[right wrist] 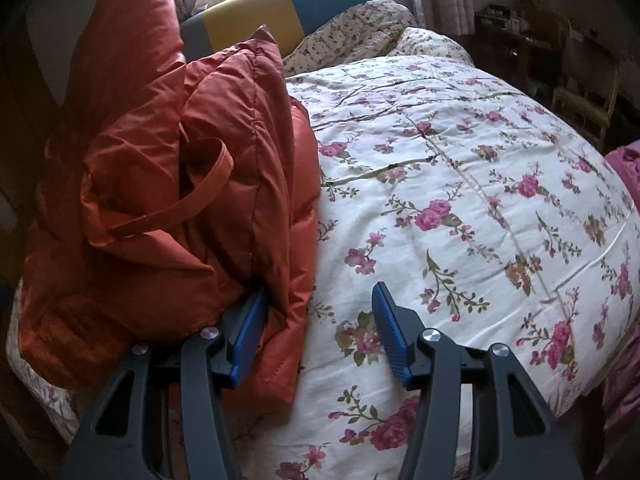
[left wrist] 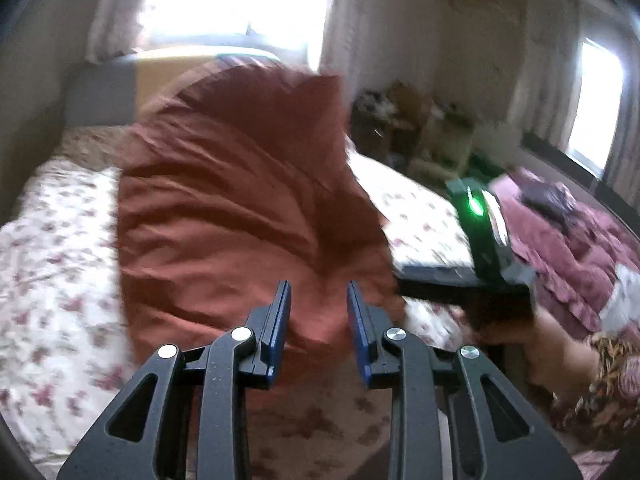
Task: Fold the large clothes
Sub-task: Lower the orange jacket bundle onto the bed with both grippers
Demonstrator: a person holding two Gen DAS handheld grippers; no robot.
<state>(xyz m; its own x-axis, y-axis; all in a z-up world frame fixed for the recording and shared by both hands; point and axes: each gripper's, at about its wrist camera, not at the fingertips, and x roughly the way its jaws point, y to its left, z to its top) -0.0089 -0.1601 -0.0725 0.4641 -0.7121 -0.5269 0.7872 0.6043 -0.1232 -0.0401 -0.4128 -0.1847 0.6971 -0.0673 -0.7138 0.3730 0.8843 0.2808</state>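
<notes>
A large rust-orange padded jacket (left wrist: 240,200) lies bunched on the floral bedspread (left wrist: 52,240). In the left wrist view it is blurred and fills the middle; my left gripper (left wrist: 318,292) is open with the jacket's near edge between and beyond its blue pads. In the right wrist view the jacket (right wrist: 168,200) is heaped at the left with a fabric loop on top. My right gripper (right wrist: 320,300) is open; its left pad (right wrist: 250,328) sits against the jacket's lower edge, its right pad over the bedspread (right wrist: 460,180). The right gripper's body (left wrist: 480,240) shows in the left wrist view.
A headboard in grey, yellow and teal (right wrist: 280,8) stands behind the bed under a bright window. Pillows (right wrist: 360,28) lie at the head. A pile of pink and purple clothes (left wrist: 568,232) lies at the right. A cluttered shelf and chair (right wrist: 560,60) stand by the wall.
</notes>
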